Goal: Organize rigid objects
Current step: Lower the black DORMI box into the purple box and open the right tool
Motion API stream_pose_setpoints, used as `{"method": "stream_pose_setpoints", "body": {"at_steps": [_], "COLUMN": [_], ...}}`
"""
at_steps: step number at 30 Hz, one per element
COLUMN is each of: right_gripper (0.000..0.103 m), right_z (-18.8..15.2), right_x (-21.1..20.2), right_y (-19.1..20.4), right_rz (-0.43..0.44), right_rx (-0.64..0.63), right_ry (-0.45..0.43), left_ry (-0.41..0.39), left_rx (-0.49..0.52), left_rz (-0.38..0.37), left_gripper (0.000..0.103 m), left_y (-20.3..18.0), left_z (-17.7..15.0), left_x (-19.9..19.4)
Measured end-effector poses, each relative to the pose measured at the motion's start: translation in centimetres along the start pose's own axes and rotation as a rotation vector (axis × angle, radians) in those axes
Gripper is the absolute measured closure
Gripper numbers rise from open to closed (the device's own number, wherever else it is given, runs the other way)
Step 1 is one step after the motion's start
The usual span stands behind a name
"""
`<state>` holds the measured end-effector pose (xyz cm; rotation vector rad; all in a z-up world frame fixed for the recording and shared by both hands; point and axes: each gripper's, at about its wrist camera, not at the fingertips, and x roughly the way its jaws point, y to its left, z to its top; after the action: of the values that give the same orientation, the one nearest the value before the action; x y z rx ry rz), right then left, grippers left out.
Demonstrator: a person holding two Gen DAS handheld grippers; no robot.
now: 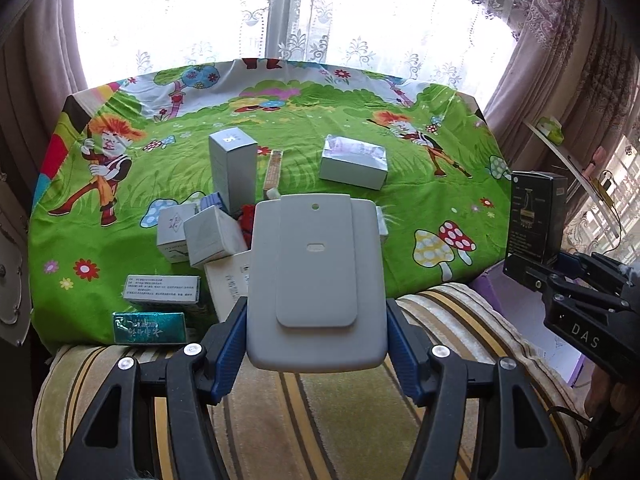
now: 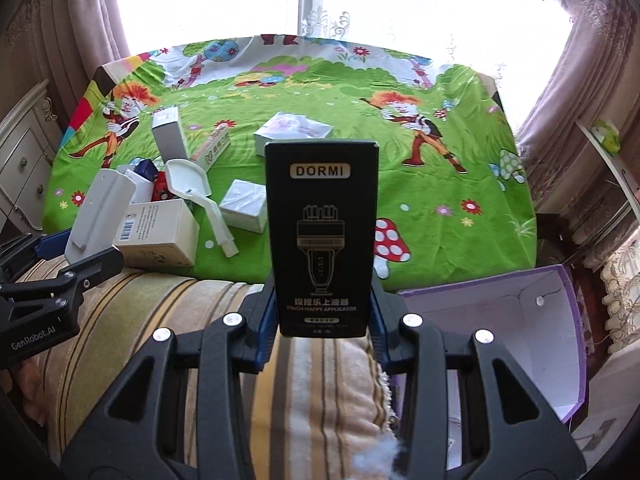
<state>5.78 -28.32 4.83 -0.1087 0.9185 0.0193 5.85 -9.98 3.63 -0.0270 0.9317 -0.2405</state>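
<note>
My left gripper [image 1: 316, 332] is shut on a flat grey-white plastic holder [image 1: 316, 280], held upright above the near edge of the green cartoon cloth [image 1: 420, 200]. My right gripper [image 2: 322, 316] is shut on a black DORMI box [image 2: 322, 236], also upright. In the left wrist view that black box [image 1: 538, 216] shows at the far right. In the right wrist view the holder [image 2: 100, 212] shows at the far left. A cluster of boxes lies on the cloth's near left: a tall grey box [image 1: 232, 164], two small white boxes [image 1: 212, 234], a printed box [image 1: 162, 290] and a green packet [image 1: 150, 328].
A flat white box with a purple top [image 1: 354, 162] lies mid-cloth, with a narrow long box [image 1: 273, 170] beside the tall one. A white scoop [image 2: 192, 184] rests among the boxes. An open purple box [image 2: 520, 340] stands at the near right. A striped cushion [image 1: 320, 420] lies under both grippers.
</note>
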Motion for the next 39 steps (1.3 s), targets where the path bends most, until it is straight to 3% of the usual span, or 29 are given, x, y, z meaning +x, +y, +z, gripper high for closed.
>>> {"method": "stream_pose_setpoints", "body": {"at_steps": [18,39], "right_gripper": [0.06,0.06], "right_z": [-4.2,-8.2], "right_x": [-4.1,-4.6], "right_y": [-10.4,-20.2], "right_rz": [-0.221,-0.325], "right_rx": [0.156,0.365], "right_ry": [-0.035,-0.01], "left_ry": [0.016,0.056], "left_rx": [0.236,0.426], "left_rz": [-0.116,-0.207], "left_gripper": [0.039,0.039], "left_y": [-12.0,-22.9], "left_z": [0.3,-0.1], "left_x": [0.1,2.1]}}
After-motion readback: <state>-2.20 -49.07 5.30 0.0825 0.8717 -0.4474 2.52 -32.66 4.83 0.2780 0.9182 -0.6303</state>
